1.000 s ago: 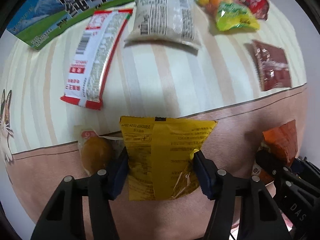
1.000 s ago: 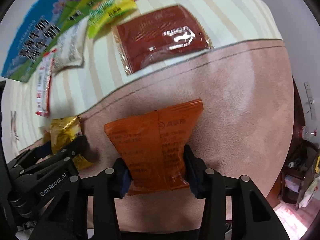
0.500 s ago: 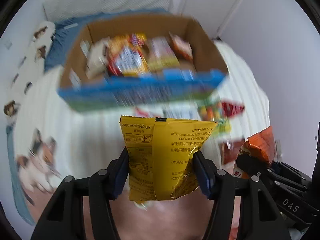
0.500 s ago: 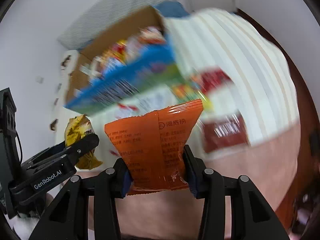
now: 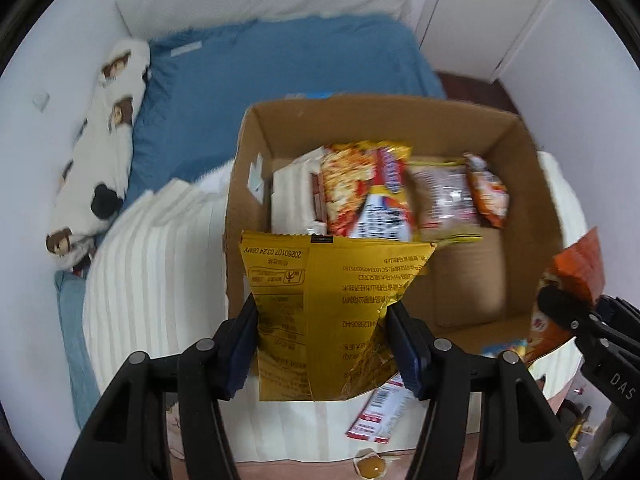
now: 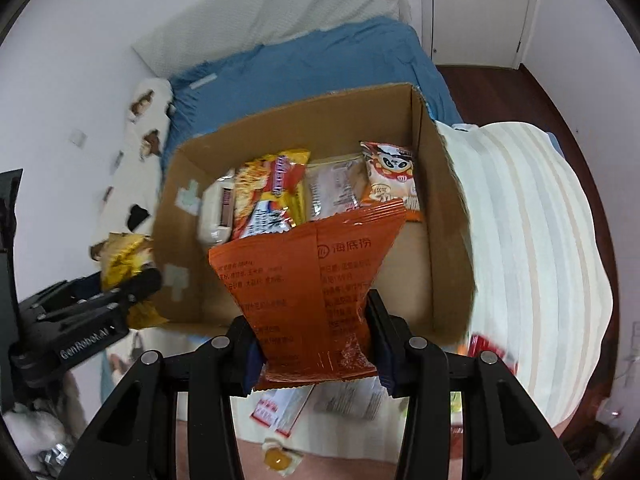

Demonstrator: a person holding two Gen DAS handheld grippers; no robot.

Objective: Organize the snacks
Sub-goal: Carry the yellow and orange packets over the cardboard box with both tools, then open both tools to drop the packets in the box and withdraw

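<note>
My left gripper (image 5: 322, 346) is shut on a yellow snack packet (image 5: 324, 308), held upright above the near edge of an open cardboard box (image 5: 248, 184). My right gripper (image 6: 314, 340) is shut on an orange snack packet (image 6: 308, 280), also over the box (image 6: 188, 240). Inside the box several snack packets (image 5: 372, 192) stand along the far side, and its near floor is bare. In the left wrist view the right gripper (image 5: 560, 312) with the orange packet (image 5: 576, 272) shows at the right edge. In the right wrist view the left gripper (image 6: 136, 284) with the yellow packet (image 6: 124, 256) shows at the left.
The box sits on a bed with a cream striped blanket (image 6: 520, 220) and a blue sheet (image 5: 280, 68). A red-and-white packet (image 5: 384, 412) and a small wrapped cake (image 5: 370, 466) lie below the grippers. A patterned pillow (image 5: 104, 128) lies at the left, and white doors (image 6: 480, 8) stand behind.
Both grippers have risen from the blanket and swung towards the box, each keeping its packet. The view went from loose snacks on the blanket to the open box from above.
</note>
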